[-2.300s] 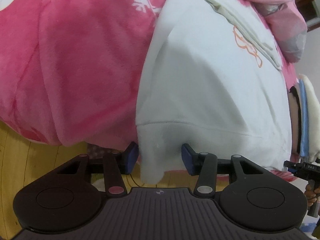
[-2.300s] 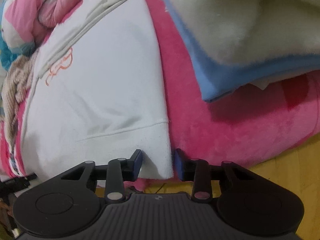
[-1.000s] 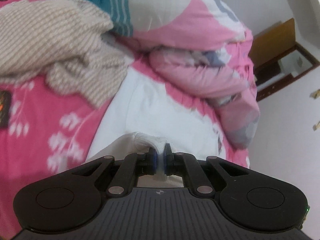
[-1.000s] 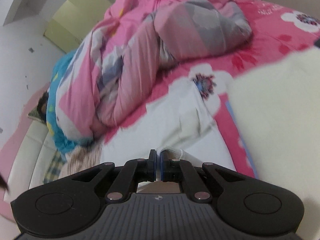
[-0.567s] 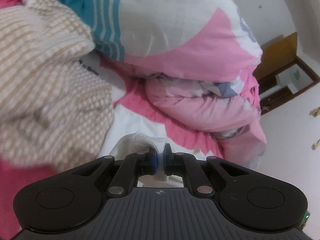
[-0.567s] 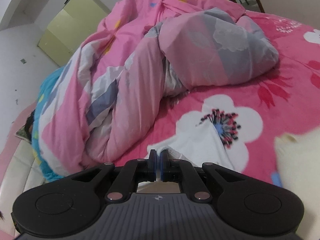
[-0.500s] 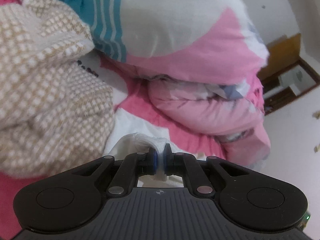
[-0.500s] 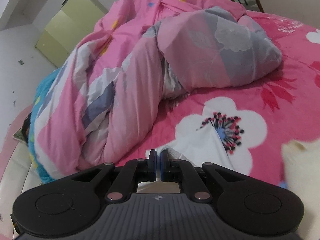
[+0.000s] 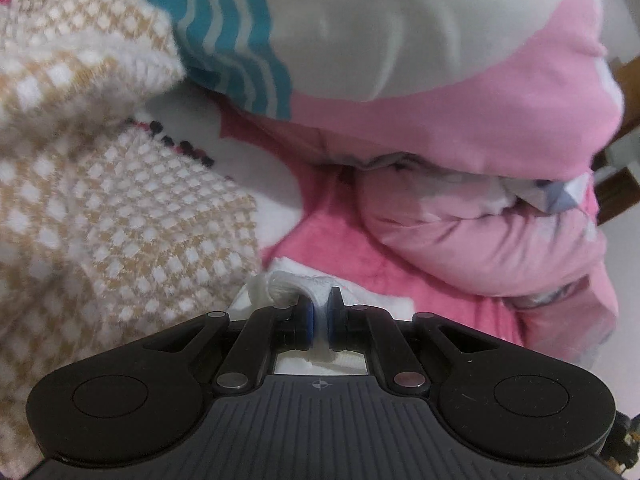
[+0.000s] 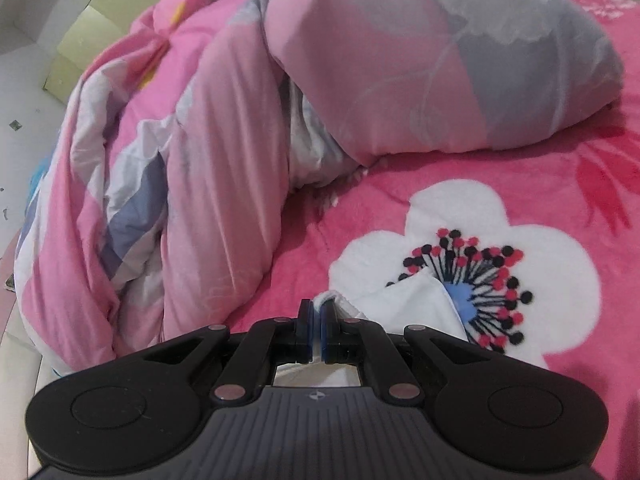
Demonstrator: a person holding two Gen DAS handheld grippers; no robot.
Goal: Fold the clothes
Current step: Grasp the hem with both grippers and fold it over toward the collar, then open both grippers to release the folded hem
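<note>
Left gripper (image 9: 319,312) was clamped on a bunched edge of the white cotton garment (image 9: 288,284), beside a tan-and-white checked knit (image 9: 120,220). Right gripper (image 10: 316,320) likewise pinched the garment's edge over the pink fleece flower-print blanket (image 10: 400,184).

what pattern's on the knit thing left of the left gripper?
Tan-and-white check on the knit garment, clearest in the left wrist view.

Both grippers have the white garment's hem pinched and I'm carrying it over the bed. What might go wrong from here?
1. The left gripper pinches only a thin bunch of the white garment; it may slip out.
2. The beige checked knit sits right beside that corner; the fold may land on it or snag.
3. The right gripper holds its corner close to the rumpled pink duvet, leaving little flat pink blanket for the fold.
</note>
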